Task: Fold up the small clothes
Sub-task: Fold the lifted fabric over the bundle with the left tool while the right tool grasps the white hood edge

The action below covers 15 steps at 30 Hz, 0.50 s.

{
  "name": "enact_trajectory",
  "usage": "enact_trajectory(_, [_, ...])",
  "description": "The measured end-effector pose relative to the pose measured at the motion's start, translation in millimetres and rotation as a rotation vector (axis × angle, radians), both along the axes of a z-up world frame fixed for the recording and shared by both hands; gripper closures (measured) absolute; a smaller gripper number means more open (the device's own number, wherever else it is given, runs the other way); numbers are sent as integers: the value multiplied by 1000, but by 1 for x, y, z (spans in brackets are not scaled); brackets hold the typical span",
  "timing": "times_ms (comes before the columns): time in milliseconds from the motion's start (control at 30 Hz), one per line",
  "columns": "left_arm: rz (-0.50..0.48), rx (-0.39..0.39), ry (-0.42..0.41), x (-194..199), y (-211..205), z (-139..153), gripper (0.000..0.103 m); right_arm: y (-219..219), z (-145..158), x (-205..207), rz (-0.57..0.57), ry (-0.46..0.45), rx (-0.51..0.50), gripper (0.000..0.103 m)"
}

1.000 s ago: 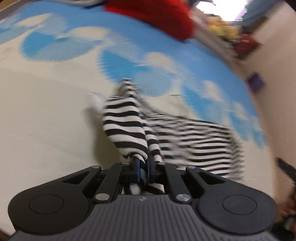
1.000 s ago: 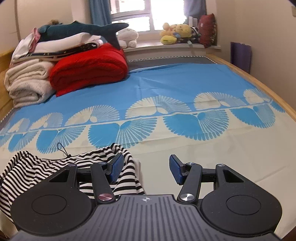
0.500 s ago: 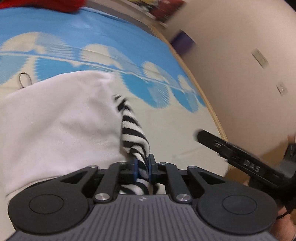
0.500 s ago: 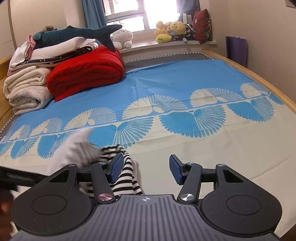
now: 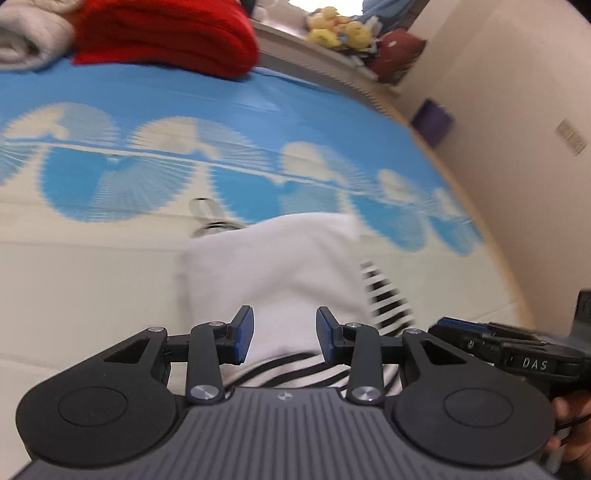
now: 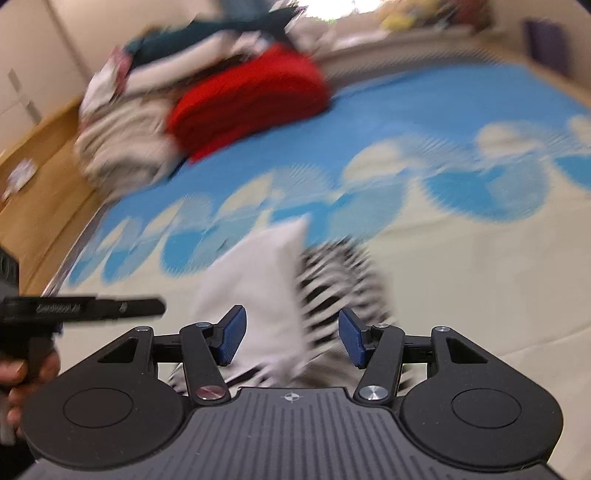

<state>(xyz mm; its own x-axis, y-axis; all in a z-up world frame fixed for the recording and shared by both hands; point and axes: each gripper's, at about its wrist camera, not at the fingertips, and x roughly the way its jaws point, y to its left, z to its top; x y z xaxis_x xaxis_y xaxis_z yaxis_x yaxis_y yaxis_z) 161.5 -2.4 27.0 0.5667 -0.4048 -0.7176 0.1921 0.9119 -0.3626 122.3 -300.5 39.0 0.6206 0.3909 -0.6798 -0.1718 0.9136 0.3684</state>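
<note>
A small black-and-white striped garment (image 5: 388,295) lies on the blue and cream bed sheet (image 5: 110,280), folded over so that its white inner side (image 5: 273,273) faces up. My left gripper (image 5: 285,338) hangs just above its near edge. Its jaws are opening, and the pads press on nothing. The right gripper (image 5: 461,325) reaches in low from the right. In the right wrist view the garment (image 6: 258,280) lies under and beyond my open right gripper (image 6: 293,341), with the striped part (image 6: 340,280) to the right. The left gripper (image 6: 159,306) juts in from the left, held by a hand (image 6: 14,373).
A red folded blanket (image 5: 166,33) and beige towels (image 6: 122,147) are piled at the head of the bed. Plush toys (image 5: 340,29) line the sill. A wooden bed rail (image 5: 491,236) and a wall bound the right side. A thin black cord loop (image 5: 210,214) lies beyond the garment.
The left gripper carried the striped edge across, turning the garment's white side up, then let go and opened. The right gripper stayed open while its view swung and blurred.
</note>
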Motion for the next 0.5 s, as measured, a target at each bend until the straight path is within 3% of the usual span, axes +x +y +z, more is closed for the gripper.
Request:
enact_trajectory(133, [16,45,-14,-10,21,4,63,38,-19,5,92,90,-130,47])
enact_trajectory(167, [19,49,-16,-11,23,5,63,42,-23,6,100,110,-150,64])
enact_trajectory(200, [20,50,-18,-16,25,7,63,42,-25,6,97,122,-170,96])
enact_trajectory(267, [14,42,-19,-18,25,7,63,33,-18,3,79,103,-132,99])
enact_trajectory(400, [-55,22,0,-20,13,6,63,-15,14,-16,-1,-22,44,100])
enact_trajectory(500, [-180,-5,28,-21,-13,0,63,-54,19,-31,-105,-43,29,100])
